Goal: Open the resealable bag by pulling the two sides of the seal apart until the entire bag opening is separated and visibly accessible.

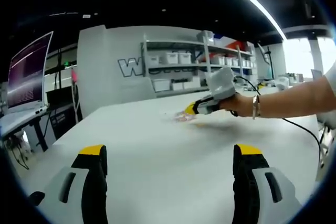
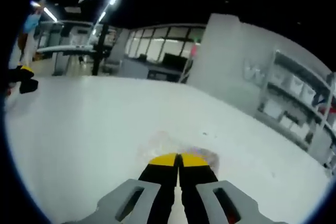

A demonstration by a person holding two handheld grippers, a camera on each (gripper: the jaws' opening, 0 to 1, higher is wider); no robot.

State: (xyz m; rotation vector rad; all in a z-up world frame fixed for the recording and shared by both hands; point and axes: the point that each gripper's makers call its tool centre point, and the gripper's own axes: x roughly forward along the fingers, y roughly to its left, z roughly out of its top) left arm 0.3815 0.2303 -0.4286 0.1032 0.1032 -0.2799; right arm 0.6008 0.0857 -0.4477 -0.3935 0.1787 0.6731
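Right hand-held gripper pressed together at the bag, low centre of frame, pinch uncertain. Left hand-held gripper spread wide, well short; bag ahead, mid-frame on the table.

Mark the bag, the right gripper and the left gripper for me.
bag [image 2: 157,148]: right gripper view, clear plastic left of the tips.
right gripper [image 2: 179,158]: right gripper view, between the yellow fingertips.
left gripper [image 1: 170,150]: left gripper view, midway between its fingertips.
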